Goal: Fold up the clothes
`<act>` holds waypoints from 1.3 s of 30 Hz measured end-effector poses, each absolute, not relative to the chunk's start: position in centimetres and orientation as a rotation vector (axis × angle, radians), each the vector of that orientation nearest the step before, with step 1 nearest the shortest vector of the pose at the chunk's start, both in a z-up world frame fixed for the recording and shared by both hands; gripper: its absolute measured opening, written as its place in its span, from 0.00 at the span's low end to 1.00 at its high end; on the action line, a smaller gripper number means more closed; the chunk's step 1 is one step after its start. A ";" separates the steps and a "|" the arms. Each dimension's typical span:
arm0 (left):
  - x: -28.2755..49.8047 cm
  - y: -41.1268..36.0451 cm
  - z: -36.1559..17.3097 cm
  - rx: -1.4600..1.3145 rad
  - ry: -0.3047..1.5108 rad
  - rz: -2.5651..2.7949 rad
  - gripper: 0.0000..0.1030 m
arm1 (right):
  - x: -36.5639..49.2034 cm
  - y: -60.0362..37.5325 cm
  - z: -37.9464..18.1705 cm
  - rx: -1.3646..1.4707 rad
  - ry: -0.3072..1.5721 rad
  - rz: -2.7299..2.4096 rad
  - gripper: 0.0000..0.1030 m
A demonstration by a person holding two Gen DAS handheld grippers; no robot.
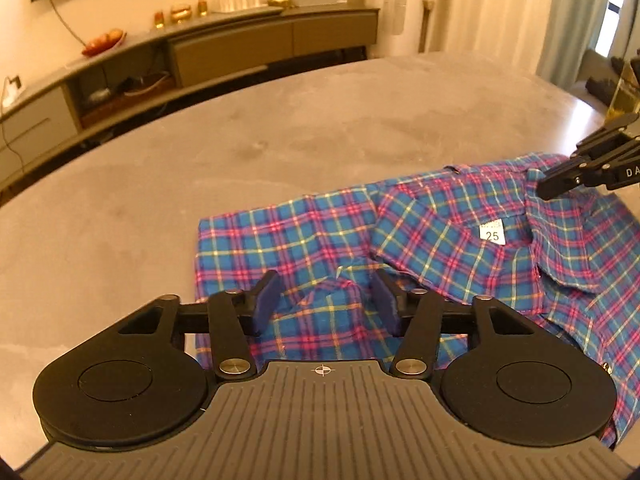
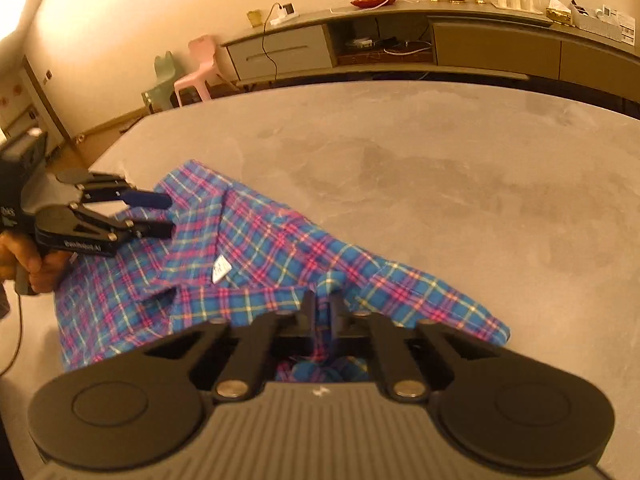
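Left wrist view: the left gripper is pointed down at a blue, pink and yellow plaid shirt lying on a grey table. Its jaws stand about half open, with a raised bump of the shirt's fabric sitting between the blue pads. I can't tell for sure whether the pads actually press on the cloth or just straddle it. The shirt lies collar-up with a small white size tag showing at the neck, and it takes up the near right part of the table. At the right edge of the picture the right gripper comes in low over the far side of the shirt. Behind the table there's a long sideboard along the wall.

Right wrist view: the right gripper is closed down narrow, pinching a fold of shirt fabric that pokes up between its fingers. The shirt spreads from here toward the table's near left side. The left gripper shows at the left, held by a hand, jaws apart over the shirt's edge.
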State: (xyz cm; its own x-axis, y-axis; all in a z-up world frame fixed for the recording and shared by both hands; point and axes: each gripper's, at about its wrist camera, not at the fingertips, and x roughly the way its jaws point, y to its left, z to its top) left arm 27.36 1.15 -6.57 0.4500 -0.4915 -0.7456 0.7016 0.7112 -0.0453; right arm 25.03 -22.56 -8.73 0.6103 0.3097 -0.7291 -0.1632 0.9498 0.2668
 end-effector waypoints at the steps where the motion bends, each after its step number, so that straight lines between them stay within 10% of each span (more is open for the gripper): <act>1: 27.6 1.4 -6.5 0.277 0.826 -0.744 0.52 | 24.9 -22.5 -8.4 0.164 0.863 0.269 0.04; 11: 26.5 0.3 -4.7 0.346 0.757 -0.720 0.48 | 24.8 -22.4 -8.7 0.125 0.841 0.162 0.04; 17: 25.3 -1.6 -5.8 0.445 0.751 -0.743 0.48 | 23.5 -23.9 -7.8 0.171 0.836 0.140 0.22; 25: 26.9 -0.7 -6.8 0.366 0.797 -0.648 0.60 | 18.7 -25.0 -9.4 0.043 0.921 0.140 0.03; 39: 16.7 1.2 -5.5 0.425 0.787 -0.599 0.55 | 15.1 -16.5 -10.1 -0.177 0.941 0.248 0.41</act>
